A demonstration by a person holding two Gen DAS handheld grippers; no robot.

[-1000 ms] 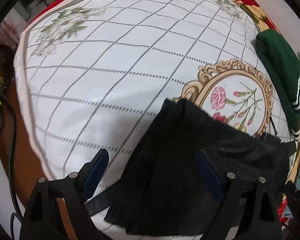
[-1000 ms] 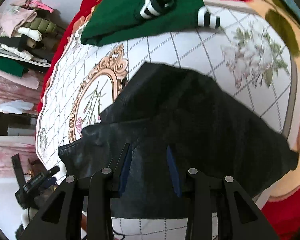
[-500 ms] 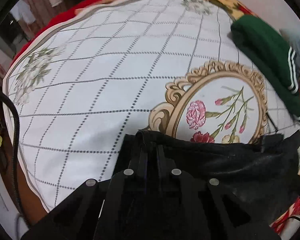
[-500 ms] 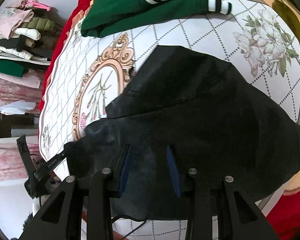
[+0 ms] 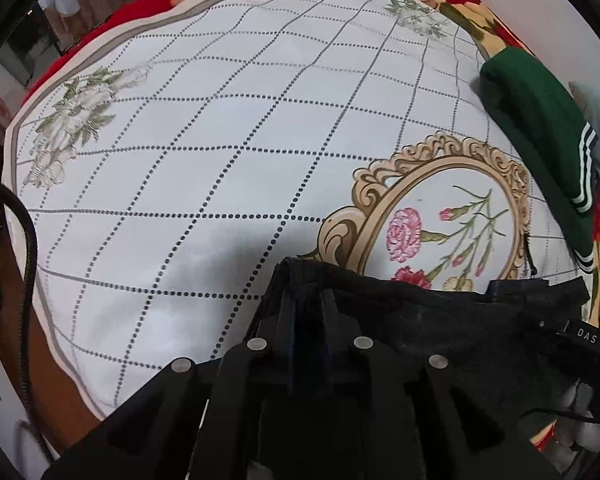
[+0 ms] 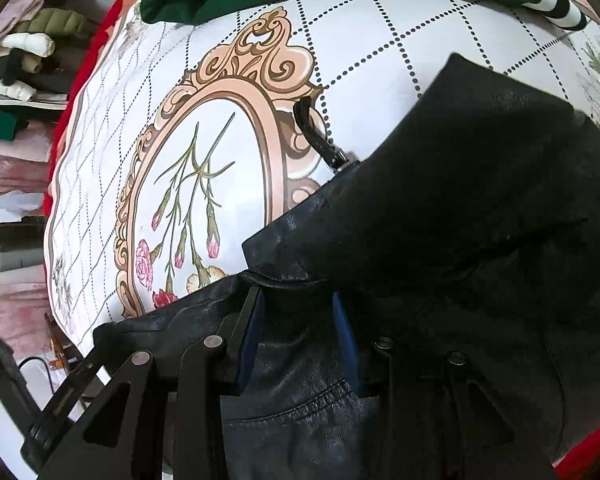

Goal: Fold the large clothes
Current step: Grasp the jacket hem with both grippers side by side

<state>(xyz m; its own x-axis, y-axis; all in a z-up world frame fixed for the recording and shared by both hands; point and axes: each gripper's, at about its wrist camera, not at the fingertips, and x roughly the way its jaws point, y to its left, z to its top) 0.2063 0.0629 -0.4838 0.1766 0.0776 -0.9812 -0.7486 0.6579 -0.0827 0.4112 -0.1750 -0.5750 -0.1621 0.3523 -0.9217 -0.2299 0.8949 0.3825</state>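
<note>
Black leather-look jacket [image 6: 480,208] lies on the near part of the quilted bedspread [image 5: 220,160], partly over its floral medallion, zip pull trailing; left gripper [image 5: 306,312] clamped tight on a bunched edge, right gripper [image 6: 298,320] part-open w/ fabric between the pads, grip not certain. Prob. heavy, stiffish, slick, so creases will spring back; best held at seams/hem/collar, not mid-panel; green sweater [image 5: 540,128] sits well apart.

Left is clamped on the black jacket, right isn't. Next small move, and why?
Probably shut the right hand-held gripper on the black jacket: its jaws stand apart with the leather between them, while the left hand-held gripper is already pinched on a fold near the edge. Both ends need holding before a fold.
</note>
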